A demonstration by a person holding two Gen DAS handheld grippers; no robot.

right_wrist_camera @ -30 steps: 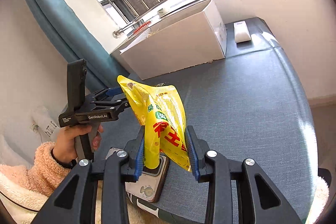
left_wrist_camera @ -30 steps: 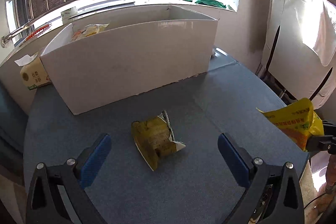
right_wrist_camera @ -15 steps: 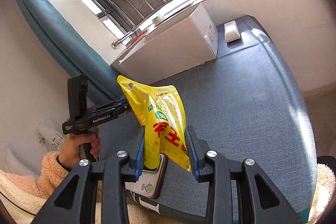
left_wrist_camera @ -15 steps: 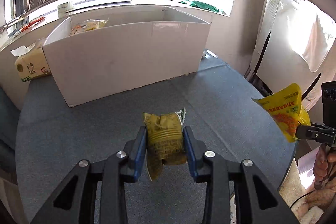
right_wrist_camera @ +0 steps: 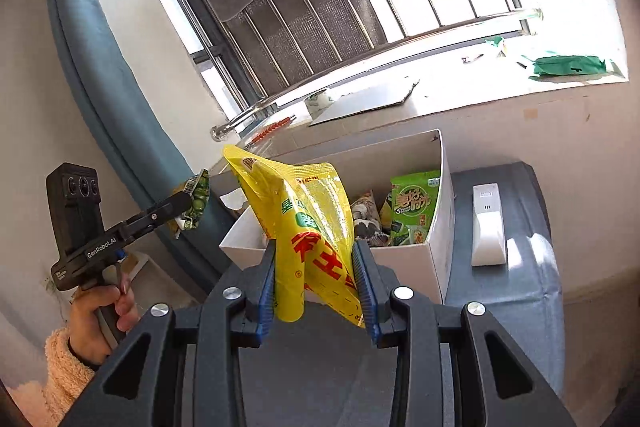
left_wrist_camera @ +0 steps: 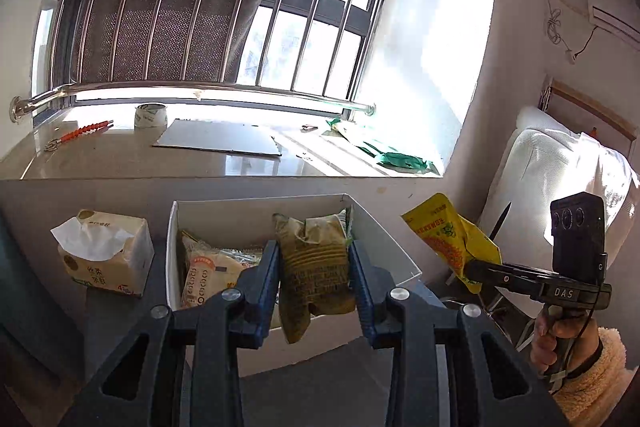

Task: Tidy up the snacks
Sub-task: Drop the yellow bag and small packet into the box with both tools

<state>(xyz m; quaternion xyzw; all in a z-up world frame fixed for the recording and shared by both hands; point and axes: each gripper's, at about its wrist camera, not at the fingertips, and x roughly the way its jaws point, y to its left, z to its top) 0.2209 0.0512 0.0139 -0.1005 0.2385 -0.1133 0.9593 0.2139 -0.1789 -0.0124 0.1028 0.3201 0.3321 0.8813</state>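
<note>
Carrying two packets at once: each claw is clenched on a snack and both are raised near the white box (left_wrist_camera: 394, 255), so the risks lie in the release.
Tissue pack (left_wrist_camera: 102, 253): sits on the table just left of the box; a packet dropped wide on that side would likely land on or against it.
Left gripper (left_wrist_camera: 314, 269): clamped on the olive snack packet (left_wrist_camera: 314, 259), which hangs upright between the blue pads, seemingly over the near left part of the box.
Olive packet risk: its lower end droops below the pads and near the front wall; letting go too soon could catch it on the rim and tip it outside.
Box contents: an orange-labelled bag (left_wrist_camera: 208, 273) lies beneath, so the olive packet may settle on top instead of beside it.
Right gripper (right_wrist_camera: 318, 281): clenched on the yellow snack bag (right_wrist_camera: 308, 223), held in front of the box, not clearly over it.
Yellow bag risk: the bag is tall and glossy and gripped low, so it may flop or slip.
Green packets (right_wrist_camera: 412, 205): standing at the right end; a bag dropped there could knock them over.
</note>
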